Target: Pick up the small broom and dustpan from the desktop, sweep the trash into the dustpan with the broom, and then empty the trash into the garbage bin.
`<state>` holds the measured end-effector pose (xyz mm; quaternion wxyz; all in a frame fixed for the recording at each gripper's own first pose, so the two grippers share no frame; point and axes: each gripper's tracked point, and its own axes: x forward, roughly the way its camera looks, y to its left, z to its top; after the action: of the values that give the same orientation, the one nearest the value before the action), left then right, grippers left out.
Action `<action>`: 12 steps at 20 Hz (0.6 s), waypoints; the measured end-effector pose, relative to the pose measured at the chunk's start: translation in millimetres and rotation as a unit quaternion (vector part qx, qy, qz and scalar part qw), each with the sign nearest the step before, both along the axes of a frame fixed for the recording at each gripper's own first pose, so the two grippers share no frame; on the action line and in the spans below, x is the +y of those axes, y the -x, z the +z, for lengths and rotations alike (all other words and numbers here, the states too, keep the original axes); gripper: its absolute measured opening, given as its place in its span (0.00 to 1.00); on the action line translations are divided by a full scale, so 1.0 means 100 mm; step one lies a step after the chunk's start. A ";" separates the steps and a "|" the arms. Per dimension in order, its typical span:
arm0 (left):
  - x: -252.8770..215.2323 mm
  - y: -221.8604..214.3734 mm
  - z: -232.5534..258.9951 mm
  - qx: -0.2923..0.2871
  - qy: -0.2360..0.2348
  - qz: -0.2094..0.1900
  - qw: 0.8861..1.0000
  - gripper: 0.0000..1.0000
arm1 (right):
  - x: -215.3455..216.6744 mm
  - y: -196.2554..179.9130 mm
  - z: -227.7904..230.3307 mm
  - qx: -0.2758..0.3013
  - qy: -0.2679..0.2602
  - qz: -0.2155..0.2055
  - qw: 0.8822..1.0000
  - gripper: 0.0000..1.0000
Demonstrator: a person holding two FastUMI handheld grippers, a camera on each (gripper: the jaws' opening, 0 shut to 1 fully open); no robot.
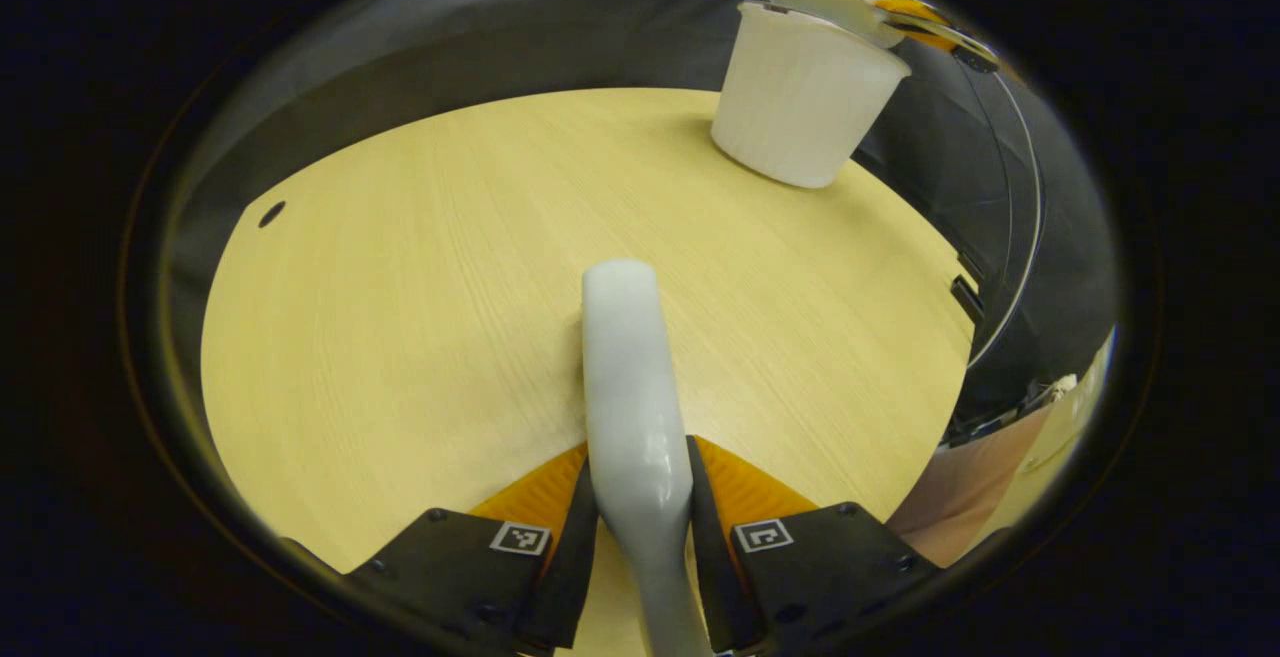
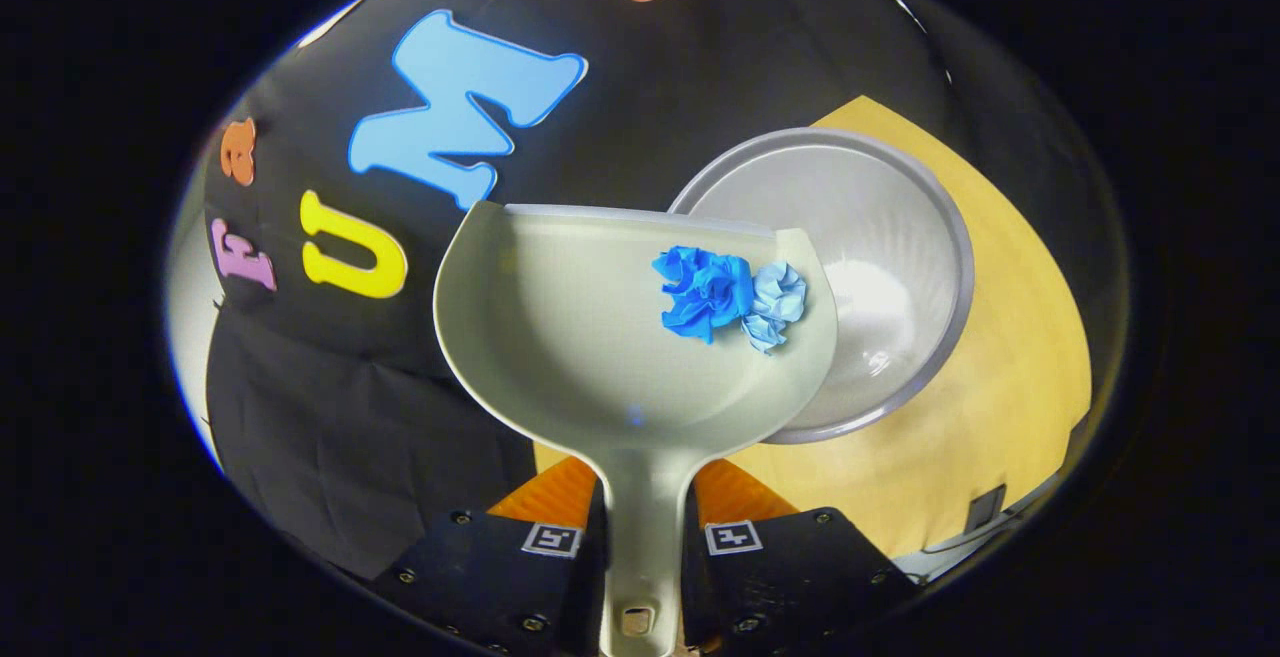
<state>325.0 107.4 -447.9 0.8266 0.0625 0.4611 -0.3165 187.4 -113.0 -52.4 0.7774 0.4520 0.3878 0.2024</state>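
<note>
A: What stood around the left tool (image 1: 640, 527) on the desk (image 1: 400, 337)?

B: Mostly bare wood. The white bin (image 1: 800, 102) sat at the far right of the desk, close to the black wall cloth. A small dark hole marked the desk's far left edge. At the lower right of the left gripper view a bit of a person's arm showed beside the desk's rim.

A: And the tool itself?

B: Its fingers were nearly closed, both pressing the sides of the broom (image 1: 635, 407) handle. The pale handle ran forward from between them, low over the desk, its rounded end pointing out over the middle. I could not tell whether it touched the wood.

A: Where was the dustpan (image 2: 620, 337)?

B: Up over the bin. In the left gripper view it hung tilted just above the bin's rim, at the top right. In the right gripper view the right tool (image 2: 640, 537) clamped the pan's handle, fingers drawn in tight on both sides, and looked down along it.

A: The trash?

B: Two crumpled paper balls, a deep blue one (image 2: 703, 293) and a paler one (image 2: 775, 305), touching each other, lay in the pan against its right wall near the front lip. The bin's open mouth sat just behind and to the right of that lip, partly covered by the pan.
</note>
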 end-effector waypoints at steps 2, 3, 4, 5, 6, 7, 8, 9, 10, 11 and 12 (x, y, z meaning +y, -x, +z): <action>0.00 0.00 0.00 0.001 0.000 0.003 1.000 0.51 | -0.02 0.01 0.06 -0.005 -0.043 -0.018 0.999 0.30; 0.01 -0.01 0.00 0.001 0.000 0.005 1.000 0.51 | -0.01 0.02 0.10 -0.006 -0.071 -0.027 0.997 0.30; 0.01 0.00 0.01 0.002 0.000 0.006 1.000 0.51 | 0.00 0.02 0.15 -0.006 -0.103 -0.034 0.994 0.30; 0.02 -0.01 0.01 0.002 0.001 0.007 1.000 0.51 | 0.01 0.05 0.19 -0.005 -0.135 -0.039 0.990 0.30; 0.02 0.00 0.01 0.001 0.001 0.008 1.000 0.53 | 0.01 0.07 0.23 -0.006 -0.163 -0.044 0.986 0.30; 0.02 0.00 0.02 0.002 0.001 0.009 1.000 0.53 | -0.03 0.09 0.28 -0.007 -0.186 -0.049 0.981 0.30; 0.02 0.02 0.02 0.001 0.002 0.010 1.000 0.53 | -0.04 0.08 0.31 -0.009 -0.201 -0.054 0.978 0.30; 0.03 0.00 0.03 0.001 0.002 0.011 1.000 0.53 | -0.03 0.05 0.33 -0.012 -0.210 -0.060 0.976 0.30; 0.02 0.01 0.03 0.000 0.002 0.013 1.000 0.53 | -0.04 0.04 0.34 -0.015 -0.217 -0.062 0.974 0.30; 0.03 0.01 0.03 0.000 0.003 0.015 1.000 0.53 | -0.03 0.03 0.35 -0.018 -0.227 -0.066 0.972 0.30; 0.03 0.02 0.03 -0.001 0.003 0.017 1.000 0.53 | -0.02 0.03 0.37 -0.021 -0.236 -0.067 0.969 0.30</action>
<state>323.0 110.6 -444.6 0.8325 0.0521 0.4607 -0.3034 184.9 -115.4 -15.7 0.6682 0.6436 0.2814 0.2450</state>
